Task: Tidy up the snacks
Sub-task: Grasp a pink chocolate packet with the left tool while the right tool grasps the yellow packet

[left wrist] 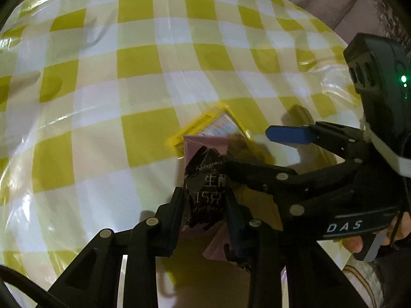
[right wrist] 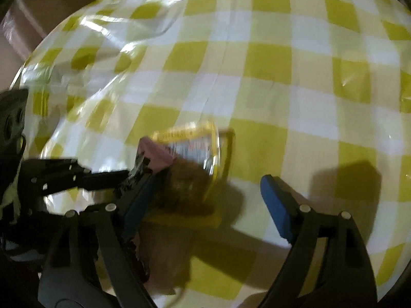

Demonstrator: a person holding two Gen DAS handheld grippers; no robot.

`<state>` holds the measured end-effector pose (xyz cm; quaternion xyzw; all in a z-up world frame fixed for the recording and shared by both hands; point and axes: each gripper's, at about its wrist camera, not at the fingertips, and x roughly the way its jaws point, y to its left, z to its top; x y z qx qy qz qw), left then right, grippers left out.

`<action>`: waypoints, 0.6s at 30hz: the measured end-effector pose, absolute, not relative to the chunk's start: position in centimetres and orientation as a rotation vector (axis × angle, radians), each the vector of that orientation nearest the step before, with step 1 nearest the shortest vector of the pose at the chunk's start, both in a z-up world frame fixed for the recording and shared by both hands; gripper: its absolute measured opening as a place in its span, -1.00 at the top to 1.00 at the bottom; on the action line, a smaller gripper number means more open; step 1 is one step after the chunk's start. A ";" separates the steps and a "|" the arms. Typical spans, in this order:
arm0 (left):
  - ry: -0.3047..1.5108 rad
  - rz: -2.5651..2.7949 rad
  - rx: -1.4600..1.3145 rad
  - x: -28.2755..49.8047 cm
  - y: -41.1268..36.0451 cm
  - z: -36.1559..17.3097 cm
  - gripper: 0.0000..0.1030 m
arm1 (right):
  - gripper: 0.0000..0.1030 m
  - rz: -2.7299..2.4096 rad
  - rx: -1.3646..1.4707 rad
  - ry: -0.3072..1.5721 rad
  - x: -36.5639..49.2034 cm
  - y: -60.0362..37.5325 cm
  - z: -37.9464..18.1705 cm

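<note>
Both grippers: black plastic linkage arms joined by round silver rivets. Right gripper (left wrist: 249,151): blue-padded fingers (left wrist: 287,134), white "DAS" lettering on a grey-edged band, grey trigger, white strap, dark housing with a green light. Left gripper (left wrist: 204,200): black cable at the lower edge.

The left gripper (left wrist: 205,200) pinches a pink-and-black snack packet (left wrist: 205,179) between its fingers, over the yellow-checked tablecloth (left wrist: 102,102). Beyond it lies a yellow-edged packet (left wrist: 218,125) — partly covered by the pink one. The right gripper (left wrist: 259,151) reaches in from the right, jaws wide apart — blue pad (left wrist: 287,134) showing.
</note>
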<state>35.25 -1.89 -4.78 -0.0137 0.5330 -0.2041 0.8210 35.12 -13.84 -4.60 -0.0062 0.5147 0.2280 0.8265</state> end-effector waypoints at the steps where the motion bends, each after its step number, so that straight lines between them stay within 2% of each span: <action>1: 1.137 -0.440 -0.025 34.8 -2.2 -4.8 0.39 | -0.51 0.485 -0.019 1.091 34.6 -14.0 -4.6; 3: 1.142 -0.455 -0.016 33.9 -3.0 -4.8 0.39 | -0.34 0.478 -0.044 1.094 33.5 -14.2 -4.6; 5: 1.149 -0.478 -0.009 32.7 -4.0 -4.9 0.39 | -0.10 0.478 -0.085 1.096 32.2 -14.4 -4.7; 9: 1.153 -0.503 -0.024 30.8 -5.0 -4.9 0.39 | -0.05 0.479 -0.082 1.114 30.4 -15.3 -4.7; 12: 1.146 -0.473 -0.051 29.9 -4.3 -4.7 0.40 | -0.19 0.471 -0.066 1.109 29.8 -16.0 -4.2; 14: 1.131 -0.447 -0.096 29.4 -3.3 -4.4 0.41 | -0.54 0.467 -0.091 1.065 29.5 -15.9 -3.3; 16: 1.108 -0.420 -0.144 28.8 -2.2 -3.9 0.47 | -0.68 0.463 -0.139 1.023 29.2 -15.6 -2.4; 18: 1.085 -0.388 -0.202 28.3 -0.8 -3.4 0.47 | -0.69 0.468 -0.203 0.995 29.4 -14.9 -1.8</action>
